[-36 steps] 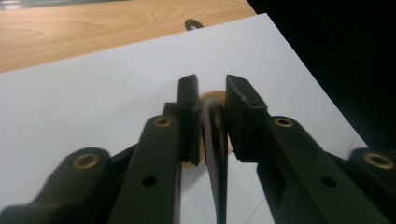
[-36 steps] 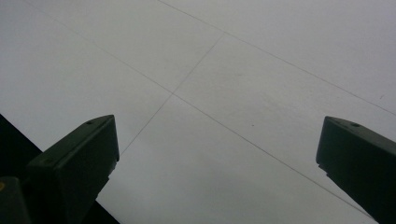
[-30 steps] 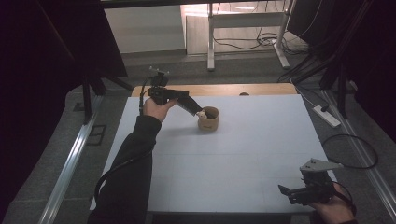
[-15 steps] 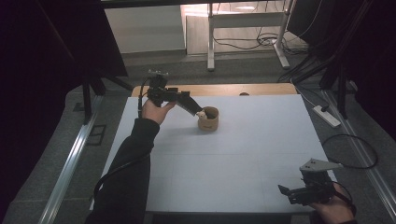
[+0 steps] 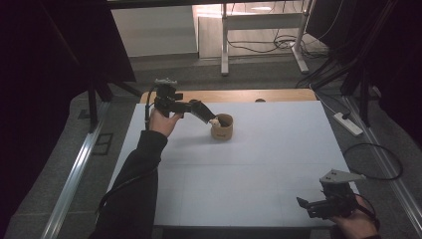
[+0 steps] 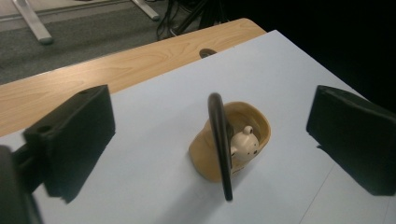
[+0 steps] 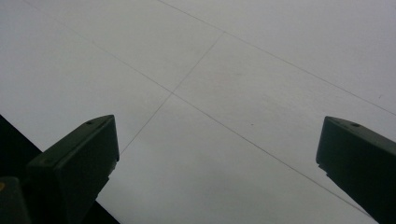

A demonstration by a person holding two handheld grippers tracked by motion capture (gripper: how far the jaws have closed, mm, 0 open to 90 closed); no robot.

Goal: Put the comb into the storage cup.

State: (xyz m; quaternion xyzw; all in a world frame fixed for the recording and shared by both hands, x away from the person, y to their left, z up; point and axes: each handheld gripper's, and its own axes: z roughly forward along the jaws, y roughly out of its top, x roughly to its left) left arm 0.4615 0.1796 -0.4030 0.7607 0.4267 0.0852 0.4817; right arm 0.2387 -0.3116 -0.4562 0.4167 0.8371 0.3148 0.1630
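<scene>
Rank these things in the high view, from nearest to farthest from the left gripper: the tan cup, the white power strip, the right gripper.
1. The tan cup: just right of the open left gripper, at its jaw tips.
2. The right gripper: near the table's front right corner.
3. The white power strip: on the floor beyond the table's right edge; not much farther than the right gripper.

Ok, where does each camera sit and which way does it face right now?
High view: above the person's side, looking forward and down on the table; both forearms and grippers show.
Left gripper view: on the left gripper, looking down between its open jaws, just opened, at the cup and dark pen.
Right gripper view: on the right gripper, open jaws over bare table.
High and left gripper views share the cup.
</scene>
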